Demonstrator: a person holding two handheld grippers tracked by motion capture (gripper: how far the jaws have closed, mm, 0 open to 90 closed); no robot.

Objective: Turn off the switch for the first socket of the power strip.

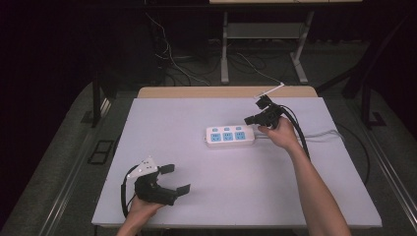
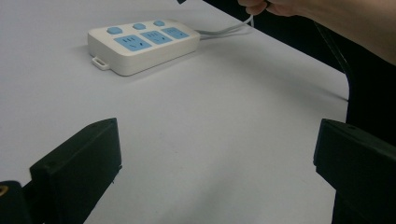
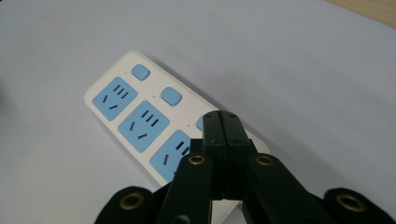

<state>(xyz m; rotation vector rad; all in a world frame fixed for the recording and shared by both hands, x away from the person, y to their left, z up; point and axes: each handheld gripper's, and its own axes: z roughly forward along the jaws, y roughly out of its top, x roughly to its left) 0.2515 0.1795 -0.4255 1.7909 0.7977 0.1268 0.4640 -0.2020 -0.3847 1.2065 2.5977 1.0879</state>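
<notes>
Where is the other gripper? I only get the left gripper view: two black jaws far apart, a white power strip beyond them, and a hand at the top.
Observer: The right gripper hovers above the power strip's cable end, near the table's far right.
Visitor: Is it open like mine?
Observer: No, in the right gripper view its jaws are pressed together, holding nothing.
Visitor: What is under it?
Observer: The strip's blue sockets, with its closed tip over the third blue button.

overhead view, two close gripper cams; shared power strip [image 1: 230, 135]
</notes>
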